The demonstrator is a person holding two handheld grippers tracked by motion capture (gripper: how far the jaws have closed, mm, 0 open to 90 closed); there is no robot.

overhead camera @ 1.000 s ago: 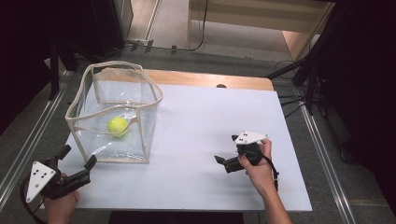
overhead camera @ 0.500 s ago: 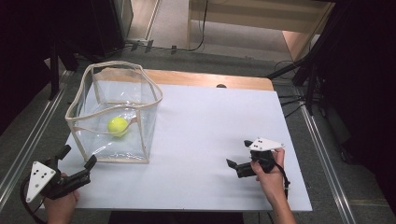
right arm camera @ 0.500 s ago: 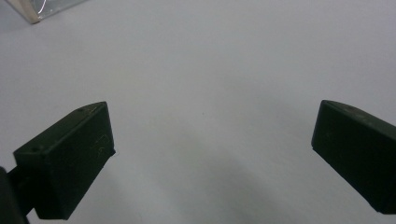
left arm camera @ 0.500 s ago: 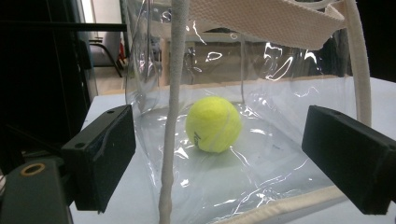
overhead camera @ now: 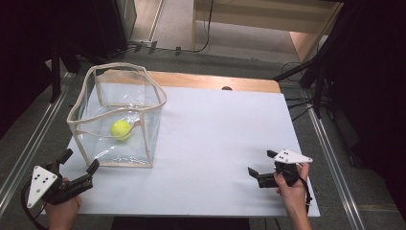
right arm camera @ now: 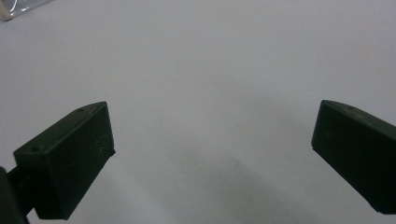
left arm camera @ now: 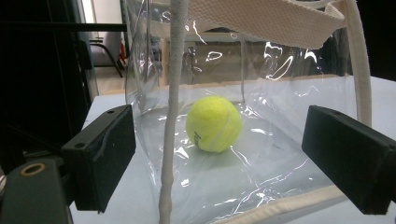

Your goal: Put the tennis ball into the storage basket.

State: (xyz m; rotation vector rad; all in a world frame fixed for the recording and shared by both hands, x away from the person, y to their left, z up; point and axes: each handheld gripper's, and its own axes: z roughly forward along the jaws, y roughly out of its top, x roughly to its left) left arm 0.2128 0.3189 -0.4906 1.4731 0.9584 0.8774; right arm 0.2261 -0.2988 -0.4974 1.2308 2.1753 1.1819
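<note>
A clear plastic bag (overhead camera: 117,115) with cream fabric trim stands open on the left of the white table (overhead camera: 215,134). A yellow tennis ball (overhead camera: 121,129) lies inside it on the bottom. My left gripper (overhead camera: 79,162) sits at the near left corner, open, pointing at the bag's near corner. In the left gripper view the ball (left arm camera: 214,123) shows through the clear wall between the spread jaws, behind the bag's trimmed corner seam (left arm camera: 173,116). My right gripper (overhead camera: 261,163) is at the near right, open, held by a hand over bare table (right arm camera: 210,84), with nothing between its jaws.
A wooden strip (overhead camera: 215,82) runs along the table's far edge, with a small dark spot (overhead camera: 227,88) on it. Metal rails (overhead camera: 28,143) flank the table on the floor. Cables (overhead camera: 297,72) and dark stands are at the far right.
The right gripper has moved toward the table's near right corner, away from the middle. The left gripper, bag and ball have stayed put.
</note>
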